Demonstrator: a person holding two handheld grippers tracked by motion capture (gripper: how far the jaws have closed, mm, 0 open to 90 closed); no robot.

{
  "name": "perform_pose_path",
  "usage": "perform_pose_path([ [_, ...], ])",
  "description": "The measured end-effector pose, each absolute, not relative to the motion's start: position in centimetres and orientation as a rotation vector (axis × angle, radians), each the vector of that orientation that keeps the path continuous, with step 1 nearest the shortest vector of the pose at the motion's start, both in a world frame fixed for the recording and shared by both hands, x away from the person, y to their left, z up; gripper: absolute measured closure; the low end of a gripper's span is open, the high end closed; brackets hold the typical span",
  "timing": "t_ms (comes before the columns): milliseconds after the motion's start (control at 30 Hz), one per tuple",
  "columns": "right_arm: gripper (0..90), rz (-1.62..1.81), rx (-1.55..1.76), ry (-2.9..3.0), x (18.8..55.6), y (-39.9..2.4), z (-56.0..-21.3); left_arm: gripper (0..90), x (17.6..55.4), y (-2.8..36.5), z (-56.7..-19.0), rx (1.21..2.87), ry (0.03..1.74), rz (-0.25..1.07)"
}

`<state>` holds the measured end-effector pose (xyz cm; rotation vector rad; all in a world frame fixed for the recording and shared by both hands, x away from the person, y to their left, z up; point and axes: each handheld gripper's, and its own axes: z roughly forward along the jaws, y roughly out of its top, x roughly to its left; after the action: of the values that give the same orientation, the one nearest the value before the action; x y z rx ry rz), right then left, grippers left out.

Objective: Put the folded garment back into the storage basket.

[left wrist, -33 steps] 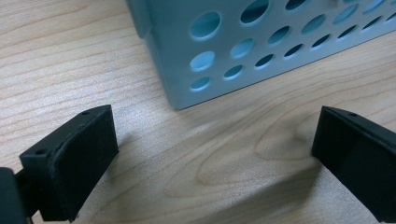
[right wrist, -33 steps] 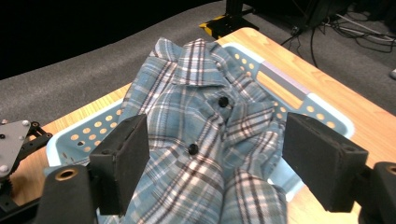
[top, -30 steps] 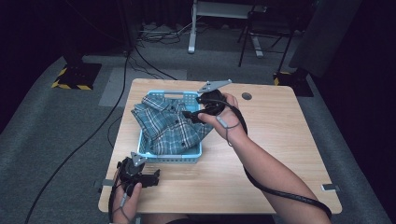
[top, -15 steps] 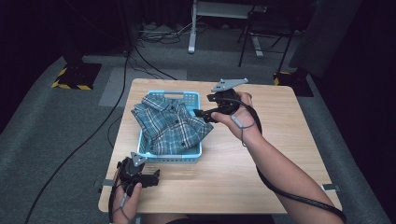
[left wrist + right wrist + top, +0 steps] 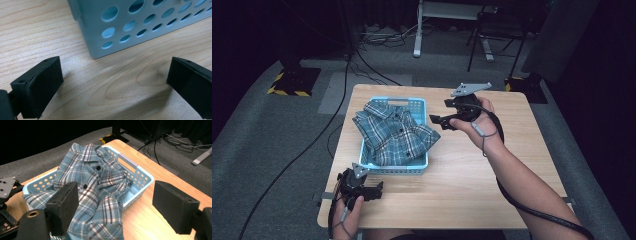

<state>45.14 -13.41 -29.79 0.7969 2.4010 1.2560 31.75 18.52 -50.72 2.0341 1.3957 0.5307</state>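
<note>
A blue plaid shirt (image 5: 393,134) lies crumpled in a light blue perforated basket (image 5: 418,106) on the left half of the wooden table (image 5: 472,180). Part of the shirt spills over the basket's right rim. My right gripper (image 5: 438,120) hovers just right of the basket and points at it, open with nothing between its jaws. In the right gripper view the shirt (image 5: 95,185) and basket (image 5: 140,178) lie ahead of the right gripper (image 5: 117,207). My left gripper (image 5: 377,191) rests open near the table's front left corner. In the left gripper view, that gripper (image 5: 112,85) faces a basket corner (image 5: 140,25).
Bare wood stretches right of the basket and along the table's front. Cables, a desk leg and chair legs stand on the grey floor beyond the far edge. The left gripper (image 5: 7,192) appears at the left edge of the right gripper view.
My right gripper has drawn away to the right and slightly up, from the shirt's right edge to beside the basket. The left gripper and the shirt have stayed put.
</note>
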Motion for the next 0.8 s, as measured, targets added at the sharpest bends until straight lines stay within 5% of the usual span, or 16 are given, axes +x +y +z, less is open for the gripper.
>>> perform_pose_path([
  [800, 19.3, 1.257, 0.843, 2.357, 44.8, -17.2, -29.0, 0.2, 31.7, 18.5, -50.7, 2.034, 1.396, 0.531],
])
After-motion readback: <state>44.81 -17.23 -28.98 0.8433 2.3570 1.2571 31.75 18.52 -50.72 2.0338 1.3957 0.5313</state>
